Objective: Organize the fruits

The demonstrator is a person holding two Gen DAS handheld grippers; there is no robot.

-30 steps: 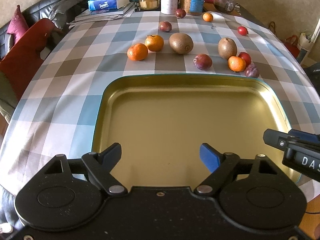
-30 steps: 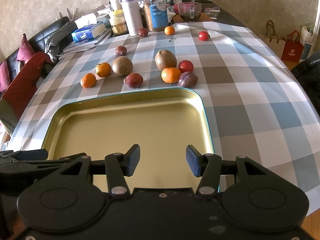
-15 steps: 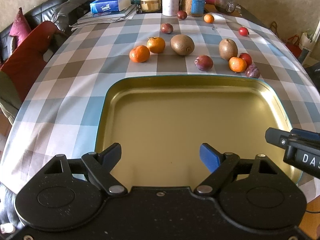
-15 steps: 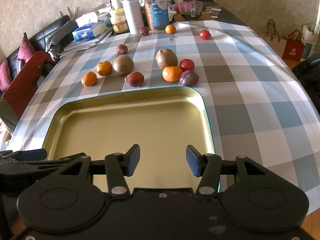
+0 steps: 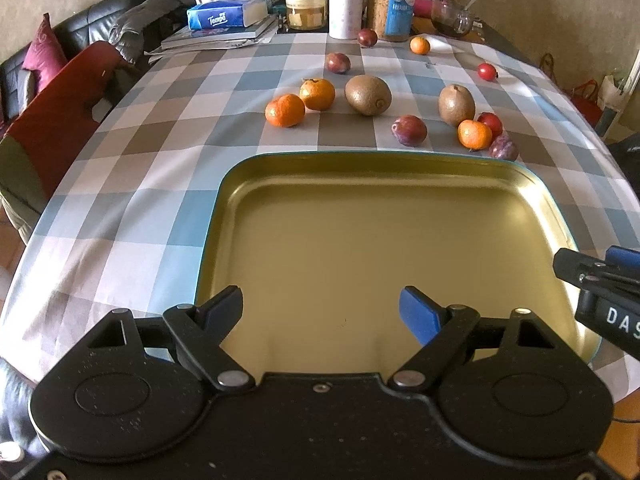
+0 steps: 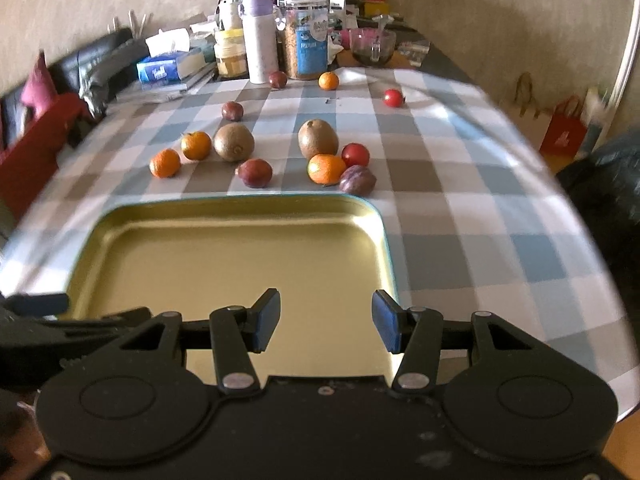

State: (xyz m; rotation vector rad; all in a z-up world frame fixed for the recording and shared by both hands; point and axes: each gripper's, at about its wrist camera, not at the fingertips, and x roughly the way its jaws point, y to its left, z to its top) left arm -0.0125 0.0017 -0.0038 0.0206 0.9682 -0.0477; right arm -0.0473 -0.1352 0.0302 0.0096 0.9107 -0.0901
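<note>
**Both claws open over the empty tray, fruit all out on the bench**

Left wrist view: your left claw is spread wide, nothing between its fingers. It hangs over the near part of the gold tray, which has no fruit in it. All fruit sits on the checked cloth of the bench beyond the tray's far rim: two mandarins touching or nearly so at left, a kiwi just right of them, a plum near the rim. At right, a second kiwi, a mandarin, a red fruit and another plum sit packed together. Further back: two dark plums, a small mandarin, a small red fruit. Your right claw's tip pokes in at the right edge, over the tray's right rim.

Right wrist view (blurred): your right claw is open too, moderately, holding nothing, over the tray's near right corner. Same fruit spread beyond the far rim; nearest the rim are the plum and mandarin at right. Jars, a bottle and a tissue box stand at the far end.
</note>
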